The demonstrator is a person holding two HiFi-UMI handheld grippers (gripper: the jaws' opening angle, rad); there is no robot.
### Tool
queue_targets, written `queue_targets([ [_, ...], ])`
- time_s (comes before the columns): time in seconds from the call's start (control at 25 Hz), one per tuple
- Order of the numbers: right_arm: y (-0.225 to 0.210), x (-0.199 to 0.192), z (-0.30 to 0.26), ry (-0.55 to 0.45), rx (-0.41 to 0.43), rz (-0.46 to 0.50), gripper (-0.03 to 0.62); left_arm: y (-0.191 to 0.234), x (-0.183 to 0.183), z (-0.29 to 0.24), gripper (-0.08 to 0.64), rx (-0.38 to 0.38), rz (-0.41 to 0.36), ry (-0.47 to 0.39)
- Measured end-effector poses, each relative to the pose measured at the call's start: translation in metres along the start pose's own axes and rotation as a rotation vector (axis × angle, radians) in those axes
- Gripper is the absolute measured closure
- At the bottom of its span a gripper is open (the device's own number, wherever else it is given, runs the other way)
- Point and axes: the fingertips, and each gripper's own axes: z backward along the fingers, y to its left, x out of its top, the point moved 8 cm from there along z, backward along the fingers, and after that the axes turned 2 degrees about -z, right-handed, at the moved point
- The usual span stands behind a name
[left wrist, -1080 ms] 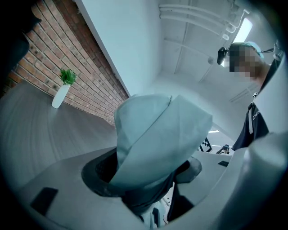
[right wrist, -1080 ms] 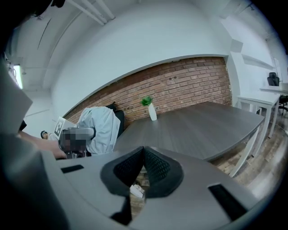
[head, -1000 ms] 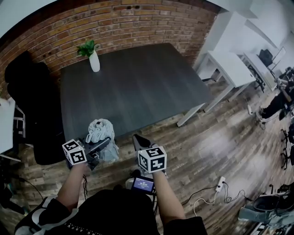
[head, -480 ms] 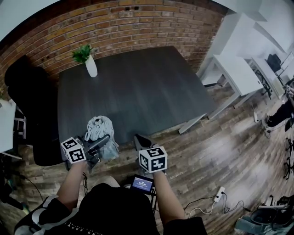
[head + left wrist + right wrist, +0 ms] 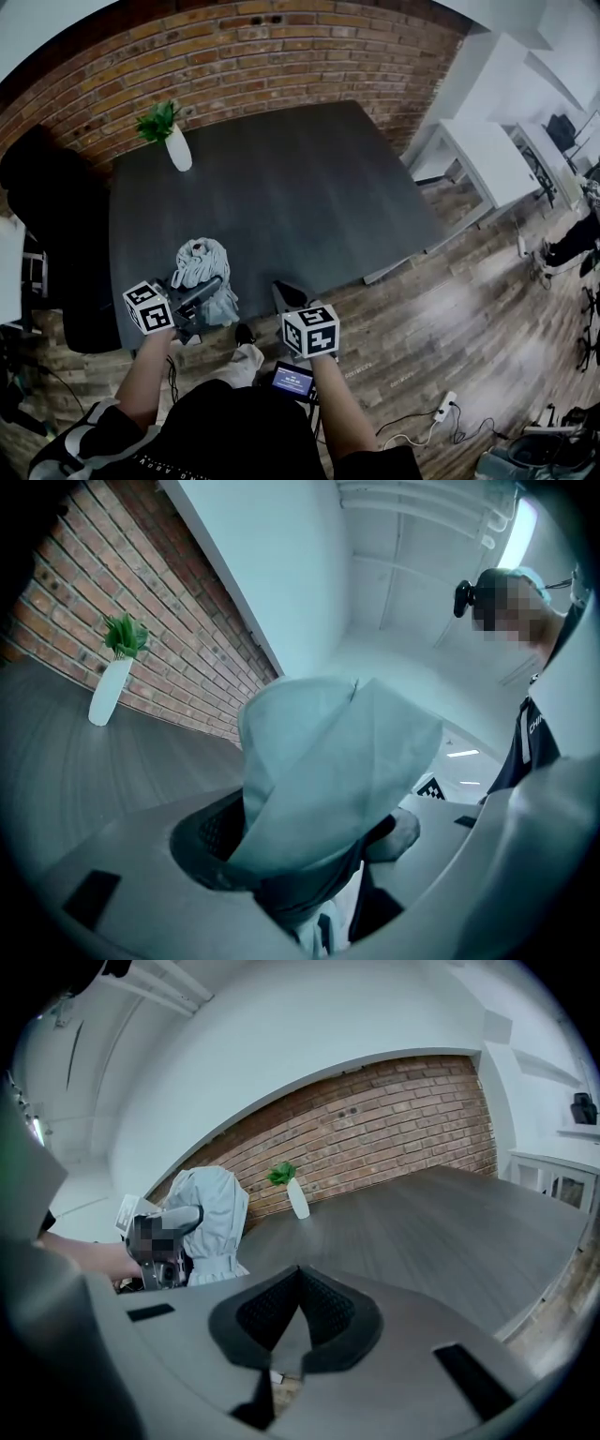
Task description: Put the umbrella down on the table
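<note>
Left gripper [image 5: 309, 855]: jaws fairly wide and clamped on the umbrella [image 5: 328, 771], pale folded cloth bunched up between the pads [image 5: 211, 841]. It looked like a grip on fabric, and I couldn't see whether the shaft was caught too. Right gripper [image 5: 298, 1274]: jaws closed together, nothing in them, hanging just off the near edge of the table [image 5: 281, 187]. The umbrella stood upright over that near edge, toward the table's left corner. Whether it touched the top, I couldn't tell. And there was the worry: a release that close to the edge and the bundle could tip or roll off onto the floor [image 5: 441, 309]. Loose cloth could also slide through the pads too soon. The vase [image 5: 176, 150] stood at the table's far left corner, well apart, so little danger there.
</note>
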Motion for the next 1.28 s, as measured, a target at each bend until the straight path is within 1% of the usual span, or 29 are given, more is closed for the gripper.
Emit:
queue_targets([
  [0.24,-0.031,0.044,-0.038,0.000,-0.030,0.017,0.584,0.047,0.027,-0.040,0.273,-0.037,-0.032,0.034],
  [0.4,-0.046,0.072,-0.067,-0.005,-0.042,0.015,0.584,0.078,0.048,-0.062,0.273,-0.055,-0.038,0.033],
  [0.6,-0.054,0.091,-0.097,0.009,-0.051,0.014,0.584,0.108,0.067,-0.076,0.273,-0.063,-0.037,0.032],
  [0.8,-0.060,0.104,-0.117,0.019,-0.062,0.013,0.584,0.132,0.074,-0.086,0.273,-0.066,-0.047,0.046],
  [1.04,-0.069,0.115,-0.136,0.048,-0.049,0.029,0.584,0.148,0.073,-0.098,0.273,-0.047,-0.038,0.064],
  [1.16,-0.077,0.125,-0.146,0.054,-0.028,0.048,0.584,0.152,0.071,-0.109,0.273,-0.024,-0.046,0.072],
  [1.28,-0.085,0.138,-0.155,0.062,-0.004,0.076,0.584,0.156,0.071,-0.118,0.273,0.008,-0.037,0.070],
])
